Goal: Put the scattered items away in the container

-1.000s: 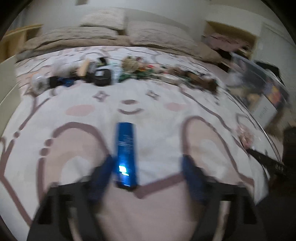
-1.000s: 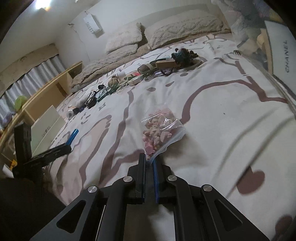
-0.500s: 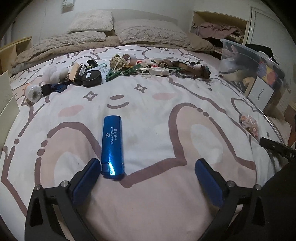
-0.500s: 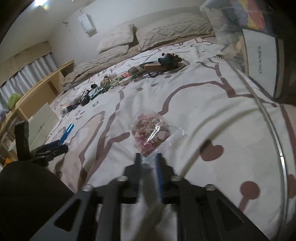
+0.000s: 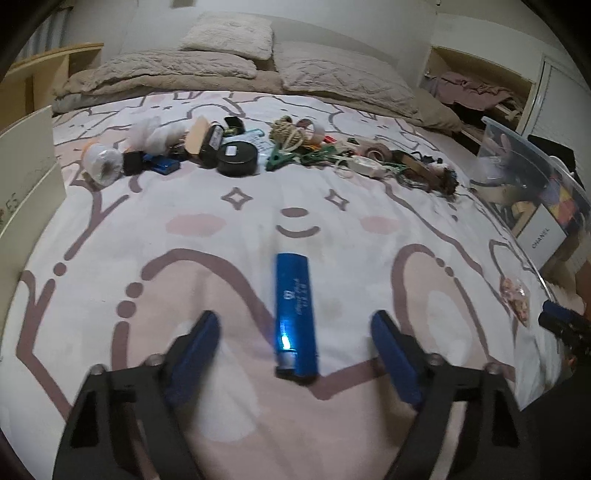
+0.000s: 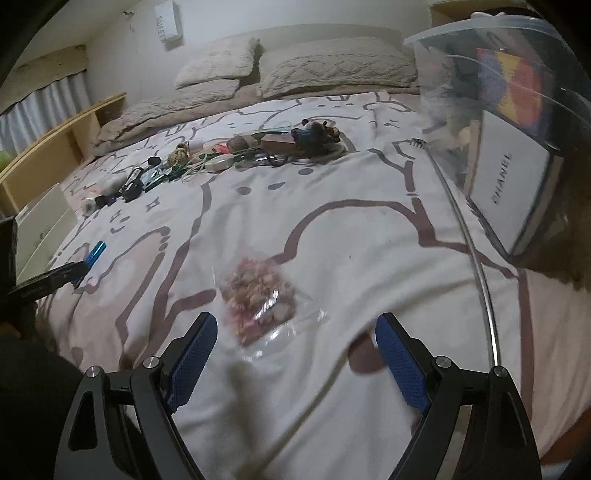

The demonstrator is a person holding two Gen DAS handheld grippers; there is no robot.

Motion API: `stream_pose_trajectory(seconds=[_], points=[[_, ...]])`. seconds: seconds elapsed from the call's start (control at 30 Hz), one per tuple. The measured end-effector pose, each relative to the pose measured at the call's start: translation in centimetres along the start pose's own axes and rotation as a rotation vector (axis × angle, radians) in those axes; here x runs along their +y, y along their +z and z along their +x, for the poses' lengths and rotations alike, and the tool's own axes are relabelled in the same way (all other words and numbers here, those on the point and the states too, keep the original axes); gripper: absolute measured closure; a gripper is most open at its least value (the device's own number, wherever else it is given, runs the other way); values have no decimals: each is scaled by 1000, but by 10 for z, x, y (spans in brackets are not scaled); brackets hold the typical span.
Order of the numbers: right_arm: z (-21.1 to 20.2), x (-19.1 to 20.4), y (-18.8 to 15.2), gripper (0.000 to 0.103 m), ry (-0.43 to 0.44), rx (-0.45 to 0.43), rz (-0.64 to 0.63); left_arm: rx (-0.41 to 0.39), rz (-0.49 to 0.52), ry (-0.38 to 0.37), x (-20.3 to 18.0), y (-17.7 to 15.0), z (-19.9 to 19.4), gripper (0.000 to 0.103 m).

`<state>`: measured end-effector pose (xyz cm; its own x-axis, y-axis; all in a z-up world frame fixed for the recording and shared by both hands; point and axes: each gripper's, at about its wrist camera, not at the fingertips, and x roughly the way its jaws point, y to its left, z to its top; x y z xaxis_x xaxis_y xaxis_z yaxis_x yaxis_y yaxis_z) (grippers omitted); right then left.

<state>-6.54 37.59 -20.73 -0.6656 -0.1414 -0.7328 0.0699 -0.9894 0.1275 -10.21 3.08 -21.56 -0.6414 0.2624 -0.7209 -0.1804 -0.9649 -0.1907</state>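
A blue lighter-shaped stick [image 5: 295, 315] lies on the bedspread between the open fingers of my left gripper [image 5: 295, 354], touching neither. A clear bag of pink and beige bits [image 6: 260, 301] lies just ahead of my open, empty right gripper [image 6: 295, 354]. The bag also shows at the far right of the left wrist view [image 5: 515, 301]. The blue stick shows small at the left of the right wrist view [image 6: 95, 251]. The clear plastic container [image 6: 517, 110] stands at the bed's right side, holding a white box.
A row of scattered small items [image 5: 258, 147] lies across the far part of the bed: a black round tin, twine, green clips, tape, a white bag. Pillows [image 5: 229, 33] are at the head. A pale board [image 5: 22, 155] stands at the left.
My right gripper has opened and let go of the bag's corner; the bag now lies flat ahead of it. My left gripper has shifted so the blue stick sits centred between its fingers.
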Motion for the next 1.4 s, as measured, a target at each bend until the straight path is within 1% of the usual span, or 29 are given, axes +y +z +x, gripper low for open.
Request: stream_pose_trajectory(seconds=[0.03,0.07,0.2,0.3,0.33,0.37,0.4,0.43,0.5,0.57,0.6,0.63,0.67,0.73,0.83,1.17,1.4], points=[[4,1,2,16,-5,-5,-12,0,0,5,1,0,0,35],[7,3,3,16,-8,-3,-28,-1,0,12,3,0,0,40],[18,13,4,16,-21,9,-85,-4,6,3,4,1,0,41],[25,18,5,16,-29,15,-117,-3,40,9,-3,1,3,42],[26,18,5,17,-30,11,-123,-1,51,13,-5,1,4,47],[28,19,5,22,-29,7,-130,2,71,23,-8,1,5,58],[30,20,6,24,-27,8,-135,4,82,25,-11,1,7,63],[32,21,7,25,-28,7,-139,7,86,22,-12,1,8,67],[34,23,9,26,-29,4,-149,9,93,26,-13,1,10,67],[36,25,11,41,-19,4,-154,9,91,22,-12,2,10,68],[36,26,12,45,-10,2,-151,10,88,19,-13,2,10,69],[37,26,12,58,1,0,-144,9,86,18,-12,2,10,73],[37,26,13,64,11,2,-137,7,84,17,-12,2,10,81],[37,26,13,69,19,2,-126,8,78,3,-11,3,9,81],[34,25,14,72,29,2,-110,4,73,-8,-10,3,7,81],[23,18,13,73,45,-9,-58,-9,60,-29,-10,2,0,81],[12,12,19,73,72,-38,-17,-26,55,-32,-11,6,-9,81]])
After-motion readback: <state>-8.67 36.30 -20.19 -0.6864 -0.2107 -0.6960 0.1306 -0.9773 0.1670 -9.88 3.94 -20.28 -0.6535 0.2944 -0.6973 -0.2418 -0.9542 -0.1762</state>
